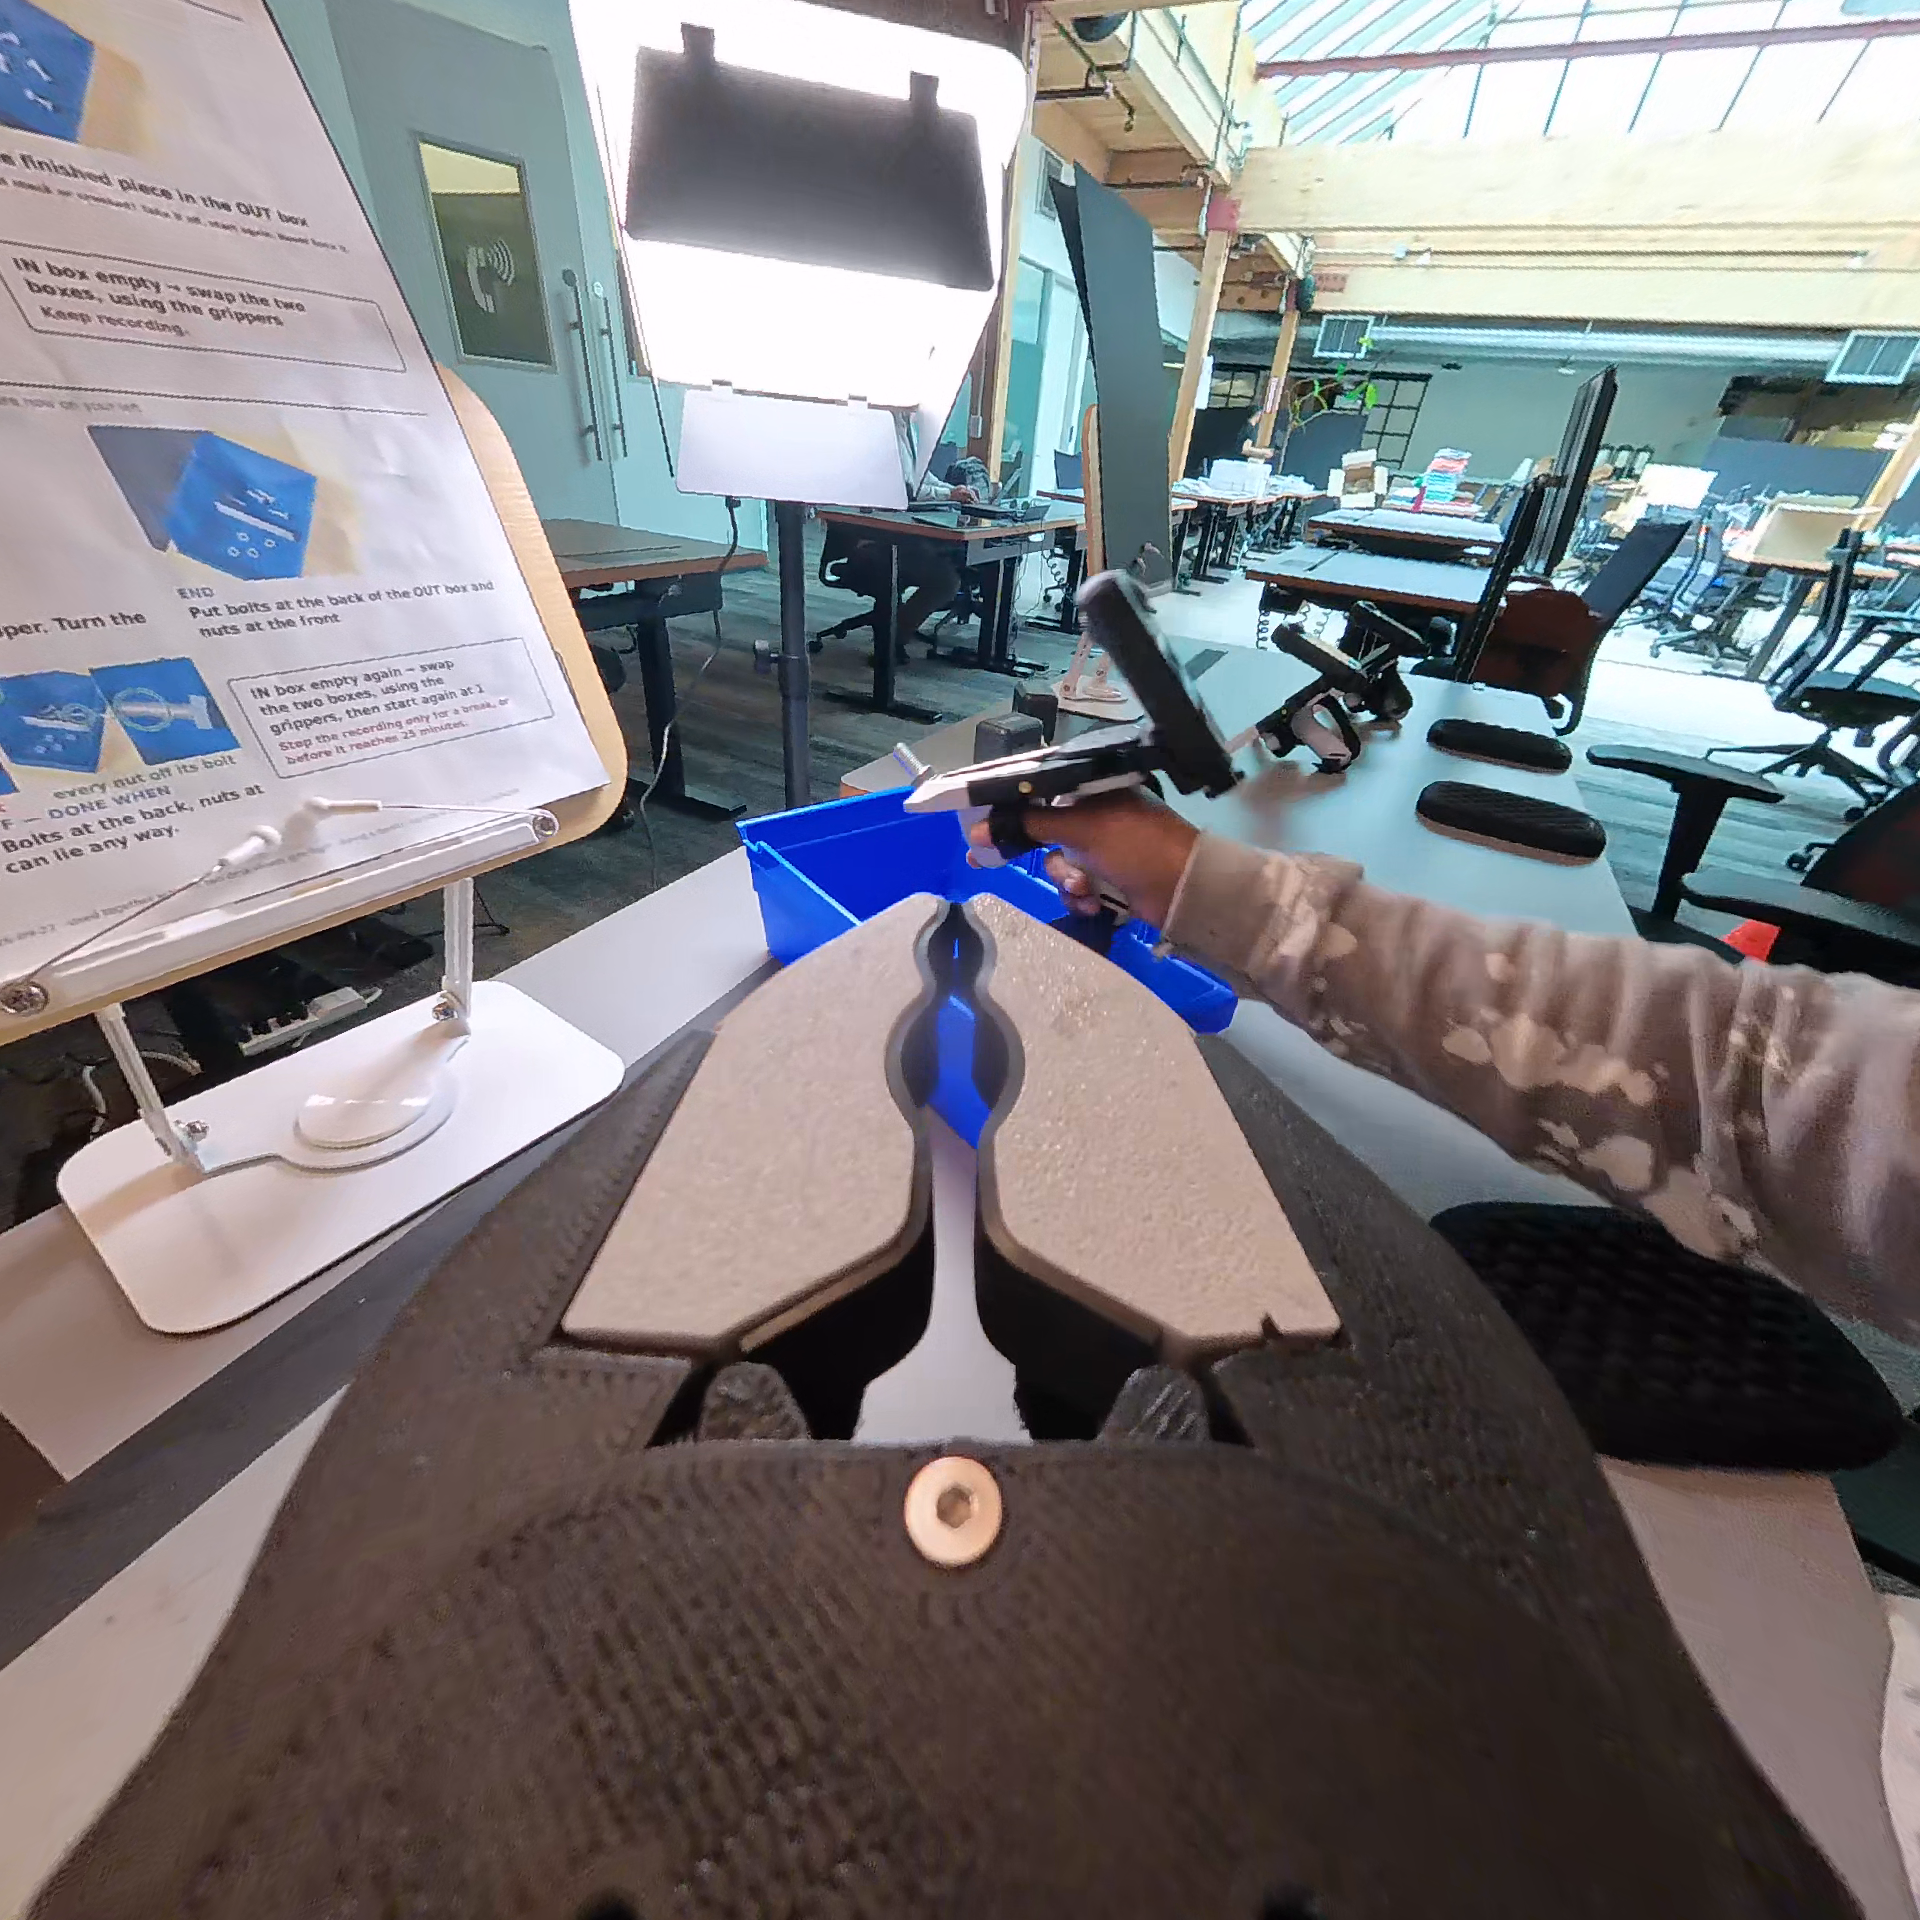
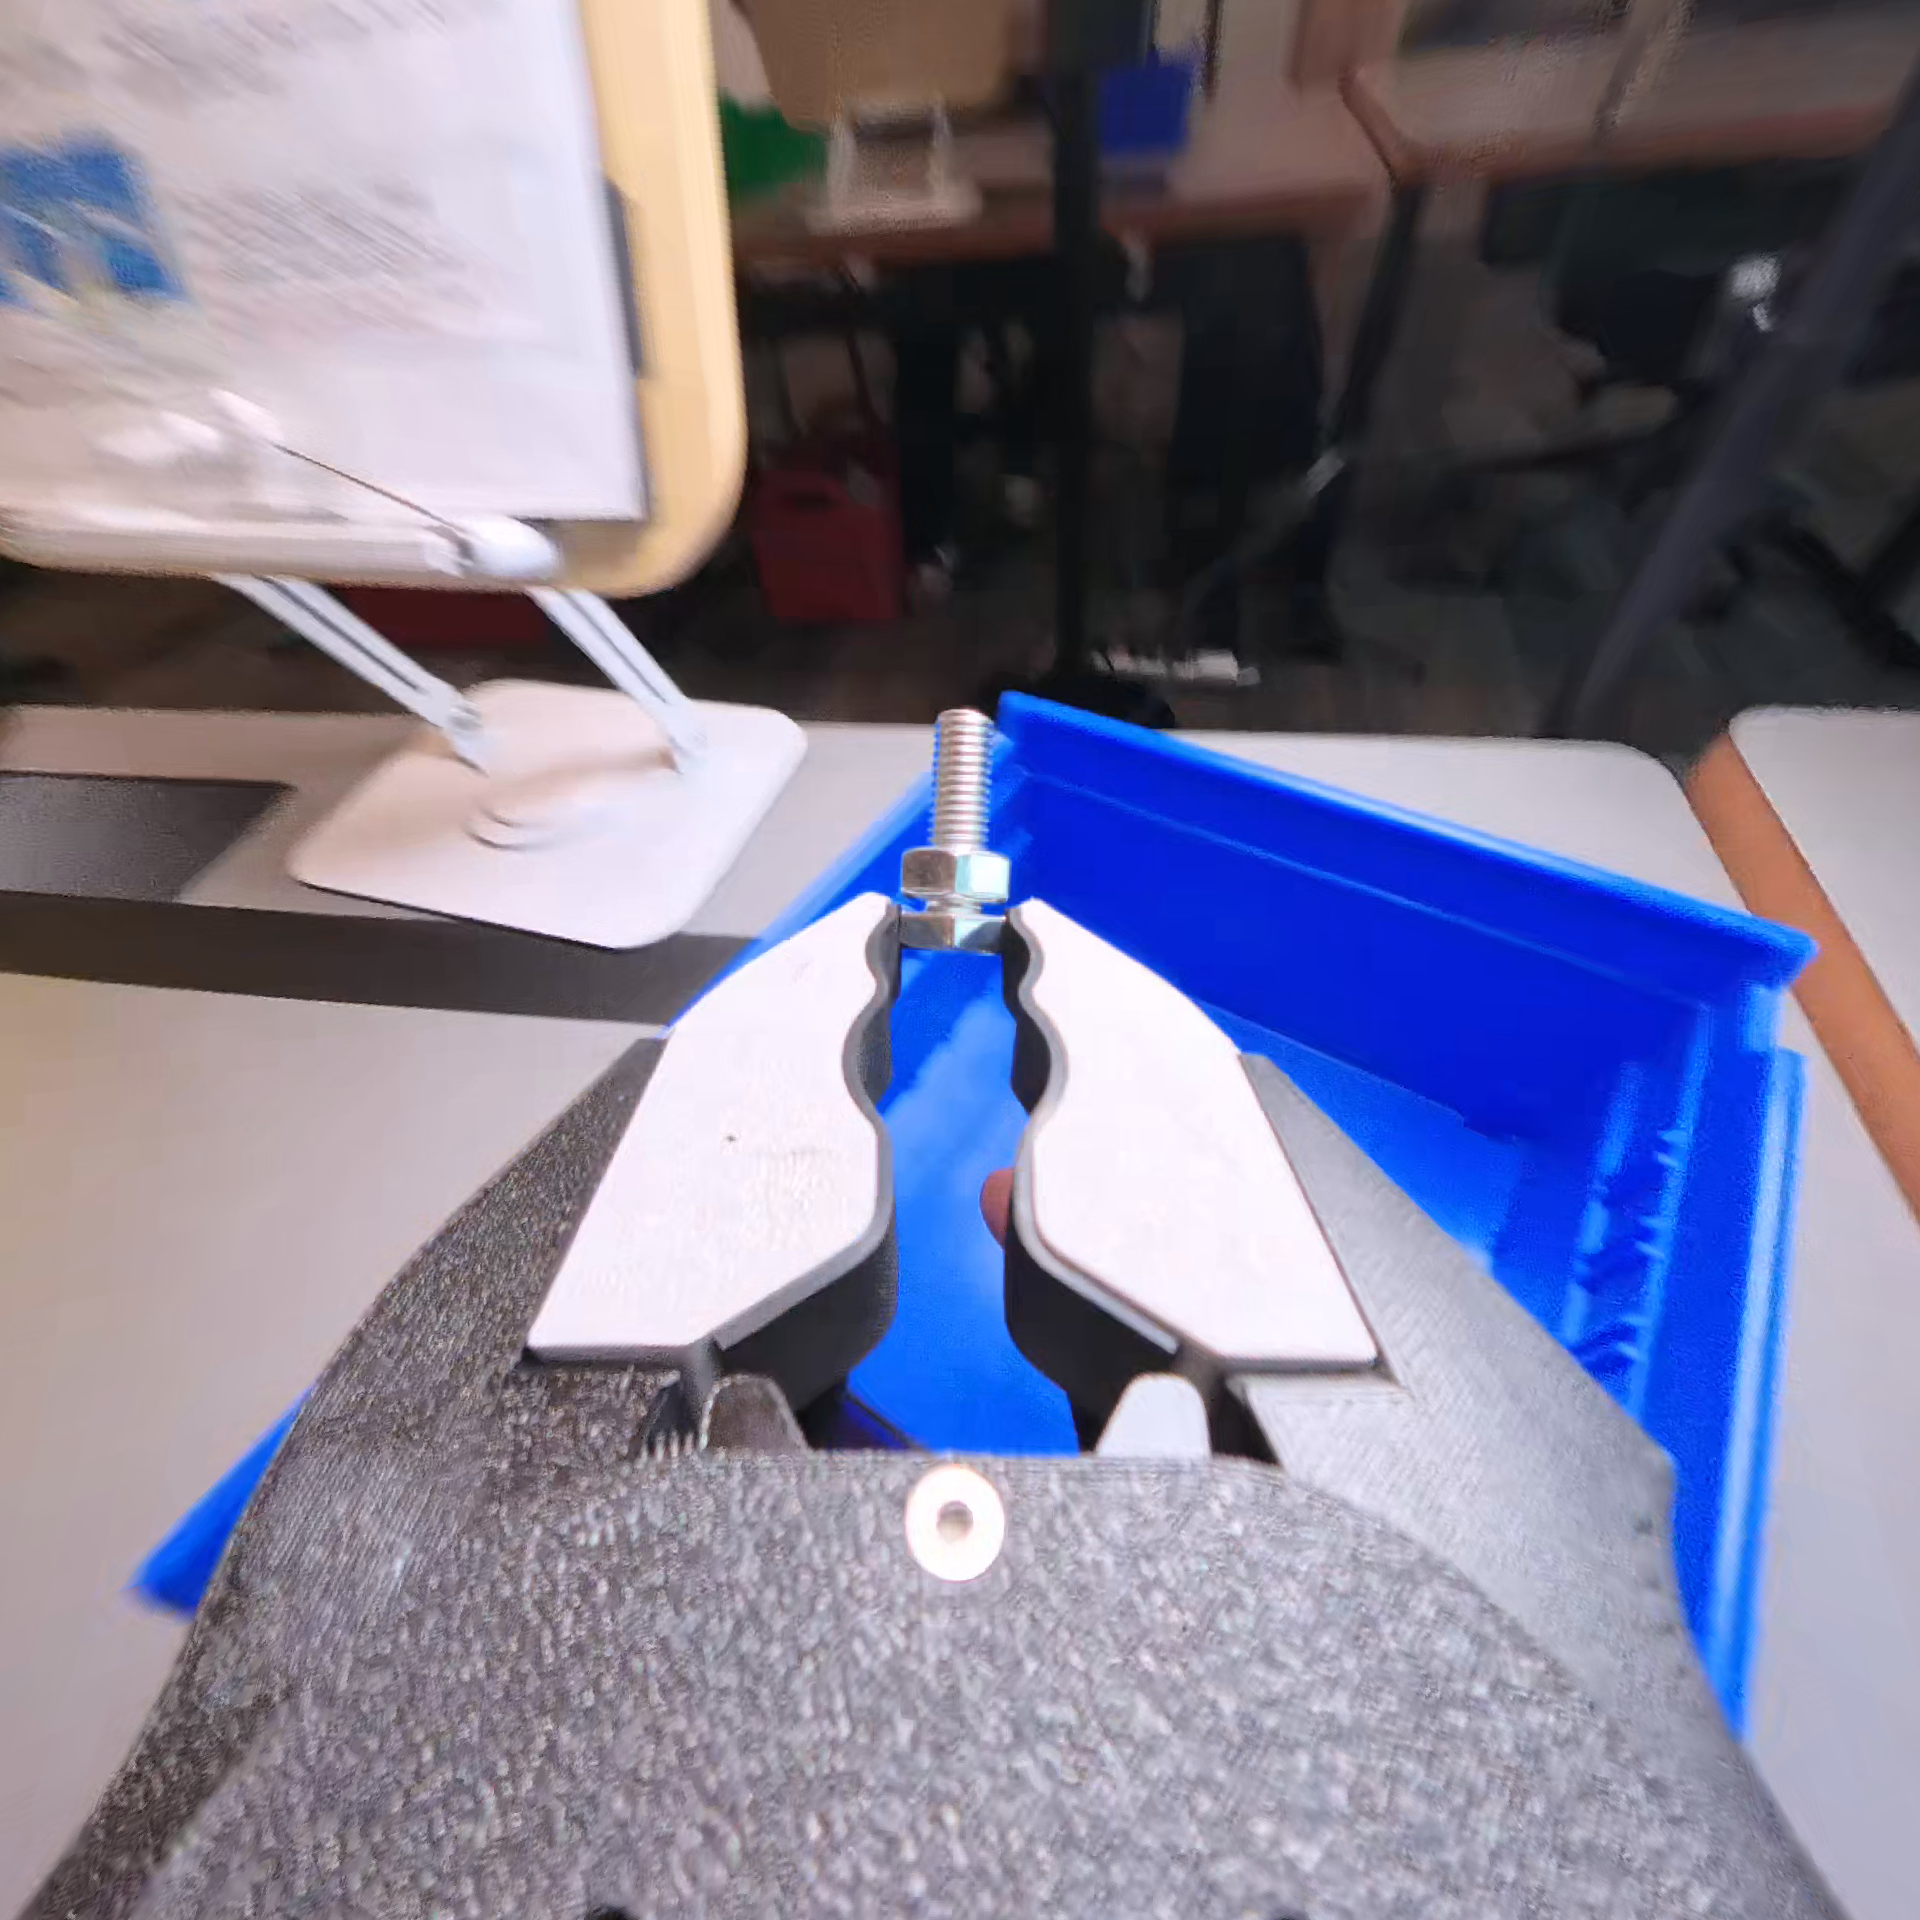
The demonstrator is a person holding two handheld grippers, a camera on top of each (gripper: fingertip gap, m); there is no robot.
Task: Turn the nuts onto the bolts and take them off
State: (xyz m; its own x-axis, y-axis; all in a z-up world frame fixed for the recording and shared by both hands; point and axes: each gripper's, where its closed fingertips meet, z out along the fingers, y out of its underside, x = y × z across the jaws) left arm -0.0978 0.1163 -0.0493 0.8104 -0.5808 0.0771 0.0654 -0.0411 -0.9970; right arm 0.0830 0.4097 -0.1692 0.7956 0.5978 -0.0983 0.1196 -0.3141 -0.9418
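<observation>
My right gripper [image 2: 951, 927] is shut on the hex head of a silver bolt [image 2: 961, 790]. The threaded shaft sticks out past the fingertips, and a silver nut [image 2: 954, 873] sits on it close to the head. The gripper holds the bolt above the left end of a blue bin [image 2: 1351, 935]. The left wrist view shows this gripper [image 1: 920, 795] in a person's hand, with the bolt [image 1: 906, 762] at its tip above the bin [image 1: 831, 873]. My left gripper [image 1: 951, 912] is shut, its tips touching, in front of the bin and below the right gripper.
A paper sheet on a wooden board stand [image 1: 260, 520] with a white base [image 1: 343, 1122] stands on the table at the left, and it shows in the right wrist view [image 2: 312, 260]. A lamp on a pole [image 1: 795, 644] stands behind. Black pads [image 1: 1512, 821] lie on the far table. About 35 cm separates my left fingertips from my right.
</observation>
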